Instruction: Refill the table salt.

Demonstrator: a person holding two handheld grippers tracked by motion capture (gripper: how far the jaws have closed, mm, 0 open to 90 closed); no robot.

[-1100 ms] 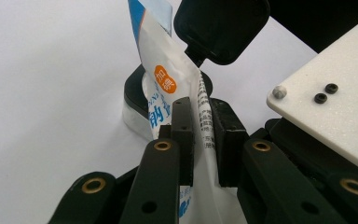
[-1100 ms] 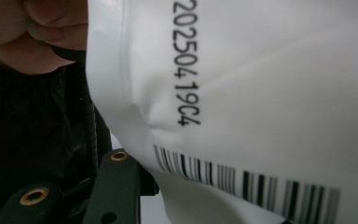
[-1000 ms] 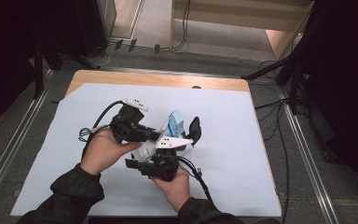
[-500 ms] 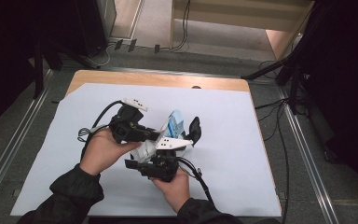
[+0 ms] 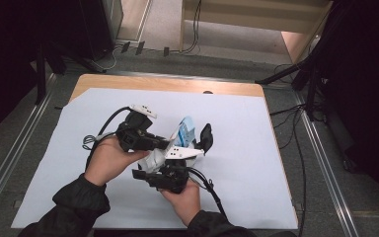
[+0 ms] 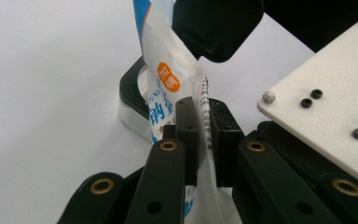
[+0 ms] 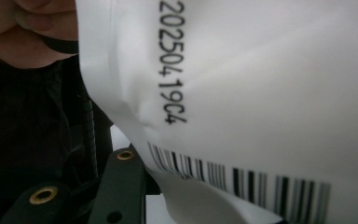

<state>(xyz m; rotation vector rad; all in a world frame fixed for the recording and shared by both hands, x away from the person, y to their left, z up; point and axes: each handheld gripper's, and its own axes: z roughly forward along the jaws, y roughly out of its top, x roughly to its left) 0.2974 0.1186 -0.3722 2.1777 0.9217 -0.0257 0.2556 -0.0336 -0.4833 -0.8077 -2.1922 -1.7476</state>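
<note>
Left gripper (image 6: 204, 140), jaws pinching one edge seam of white-and-blue plastic pouch (image 5: 183, 132) held above the table (image 5: 256, 123); pouch looks light, soft, crinkly and slippery, best gripped by flat seams; right gripper (image 5: 197, 144), jaws clasping its body.

White pouch (image 7: 261, 93): printed "20250419C4", barcode below; orange dot "加碘".

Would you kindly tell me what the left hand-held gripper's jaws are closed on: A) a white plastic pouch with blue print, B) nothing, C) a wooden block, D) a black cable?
A: in the left gripper view, the left hand-held gripper pinches the white plastic pouch with blue print.
</note>
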